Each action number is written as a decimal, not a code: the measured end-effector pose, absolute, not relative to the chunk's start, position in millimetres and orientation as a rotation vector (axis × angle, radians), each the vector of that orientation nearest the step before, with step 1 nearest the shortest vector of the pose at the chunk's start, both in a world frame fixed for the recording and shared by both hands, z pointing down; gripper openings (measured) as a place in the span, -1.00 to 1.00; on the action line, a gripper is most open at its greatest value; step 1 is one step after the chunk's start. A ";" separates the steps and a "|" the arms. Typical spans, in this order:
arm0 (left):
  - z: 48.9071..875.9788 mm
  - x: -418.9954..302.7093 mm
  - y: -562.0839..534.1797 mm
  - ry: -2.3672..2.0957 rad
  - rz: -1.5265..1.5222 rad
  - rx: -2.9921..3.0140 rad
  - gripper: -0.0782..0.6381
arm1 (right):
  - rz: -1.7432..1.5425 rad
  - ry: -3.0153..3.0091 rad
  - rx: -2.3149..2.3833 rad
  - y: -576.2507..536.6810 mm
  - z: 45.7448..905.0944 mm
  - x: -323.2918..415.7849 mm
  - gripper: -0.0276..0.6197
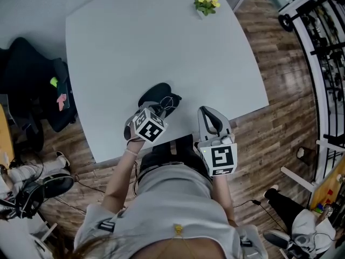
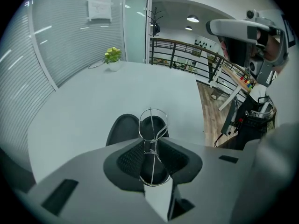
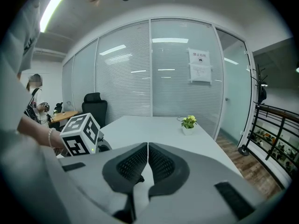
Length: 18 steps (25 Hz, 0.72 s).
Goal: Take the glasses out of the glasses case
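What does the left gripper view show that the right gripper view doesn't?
Only the left gripper view: the left claw gripping thin wire-framed glasses, with the black glasses case lying beyond them. Only the right gripper view: the right claw shut and empty, the left gripper's black-and-white marker cube, and a black office chair. Both: the pale grey table, the small yellow-green potted plant and the paper notice on the glass wall.

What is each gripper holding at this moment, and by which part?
The left gripper grips the wire-rimmed glasses around the frame's middle, near the bridge, over the black case. The right gripper is shut on nothing.
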<state>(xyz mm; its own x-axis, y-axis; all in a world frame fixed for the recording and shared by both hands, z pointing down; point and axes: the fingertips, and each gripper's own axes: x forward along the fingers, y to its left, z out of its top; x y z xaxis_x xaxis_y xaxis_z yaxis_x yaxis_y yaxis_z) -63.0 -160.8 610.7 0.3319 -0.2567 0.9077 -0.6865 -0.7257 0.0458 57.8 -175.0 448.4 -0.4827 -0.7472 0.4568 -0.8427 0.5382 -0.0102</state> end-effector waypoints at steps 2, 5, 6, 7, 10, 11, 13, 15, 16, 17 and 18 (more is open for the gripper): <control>606.0 -63.7 -160.6 -0.836 1.367 2.185 -0.46 | 0.327 -2.385 1.302 -175.0 447.6 56.6 -0.85; 600.0 -64.3 -159.9 -0.842 1.364 2.191 -0.46 | 0.328 -2.393 1.304 -174.4 446.3 55.4 -0.85; 598.2 -64.4 -159.4 -0.842 1.361 2.192 -0.46 | 0.326 -2.395 1.303 -174.1 445.8 55.0 -0.85; 596.5 -64.6 -158.8 -0.843 1.360 2.193 -0.46 | 0.324 -2.397 1.301 -174.0 445.1 54.4 -0.86; 594.1 -65.8 -157.7 -0.848 1.361 2.197 -0.46 | 0.315 -2.405 1.303 -173.9 442.1 52.3 -0.85; 593.9 -66.0 -156.9 -0.849 1.362 2.199 -0.46 | 0.312 -2.408 1.304 -173.5 441.0 51.8 -0.85; 593.0 -66.5 -155.0 -0.852 1.359 2.201 -0.46 | 0.306 -2.416 1.307 -172.4 438.6 50.5 -0.85; 591.7 -67.3 -153.6 -0.857 1.357 2.202 -0.46 | 0.299 -2.424 1.310 -171.6 435.9 48.9 -0.85; 591.0 -67.5 -153.2 -0.860 1.358 2.203 -0.46 | 0.296 -2.428 1.311 -171.4 434.8 48.3 -0.85; 590.5 -67.6 -153.1 -0.863 1.357 2.204 -0.46 | 0.293 -2.431 1.312 -171.5 433.9 47.7 -0.86; 589.9 -67.8 -153.4 -0.865 1.356 2.204 -0.46 | 0.290 -2.434 1.312 -171.9 433.0 47.0 -0.86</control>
